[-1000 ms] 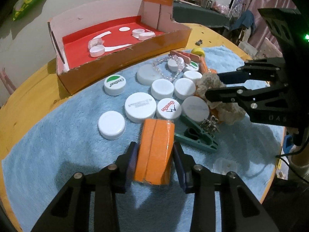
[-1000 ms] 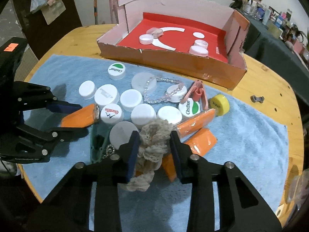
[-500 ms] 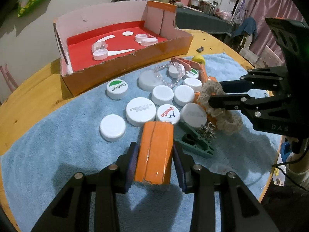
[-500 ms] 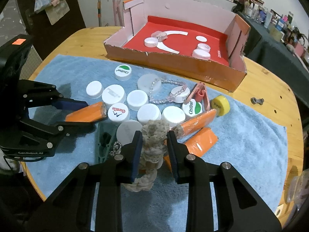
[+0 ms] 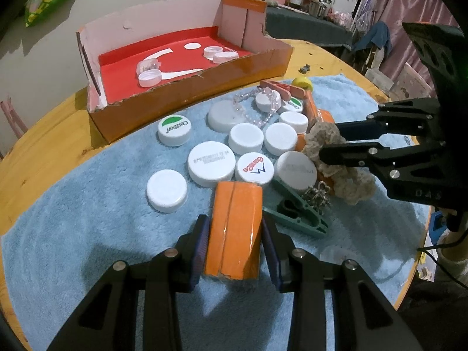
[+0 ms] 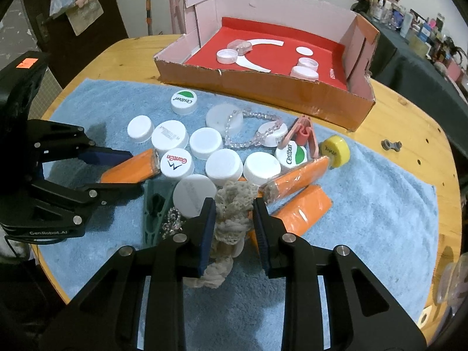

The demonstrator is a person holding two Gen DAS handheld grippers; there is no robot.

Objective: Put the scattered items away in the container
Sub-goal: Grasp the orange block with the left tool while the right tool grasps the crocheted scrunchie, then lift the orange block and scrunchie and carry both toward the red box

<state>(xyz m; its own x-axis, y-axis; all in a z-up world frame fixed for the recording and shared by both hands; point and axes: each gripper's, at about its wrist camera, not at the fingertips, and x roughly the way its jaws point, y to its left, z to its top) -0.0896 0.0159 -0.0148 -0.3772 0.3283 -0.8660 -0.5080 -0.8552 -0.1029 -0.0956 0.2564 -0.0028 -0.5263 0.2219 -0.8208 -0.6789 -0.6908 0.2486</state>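
Observation:
My left gripper (image 5: 235,228) is shut on an orange packet (image 5: 234,222), which stands on end on the blue towel (image 5: 87,234). My right gripper (image 6: 234,207) is shut on a beige crocheted scrunchie (image 6: 234,199), whose tail hangs below the pads. In the left wrist view the right gripper (image 5: 330,143) pinches that scrunchie (image 5: 345,175) at the right. The left gripper (image 6: 133,171) and its packet (image 6: 128,169) show at the left of the right wrist view. The cardboard box (image 5: 187,99) with a red floor stands behind the towel, several caps inside.
Several white caps (image 6: 204,143), a bead bracelet (image 6: 251,134), a pink clip (image 6: 304,134), a yellow cap (image 6: 336,149), a green clip (image 5: 295,216), a metal trinket (image 6: 171,222) and two more orange packets (image 6: 298,175) crowd the towel. A bolt (image 6: 390,144) lies on the round wooden table (image 6: 409,117).
The right gripper's jaws have narrowed onto the scrunchie and squeeze it tighter. The left gripper keeps the same hold on the orange packet; neither hand has shifted much.

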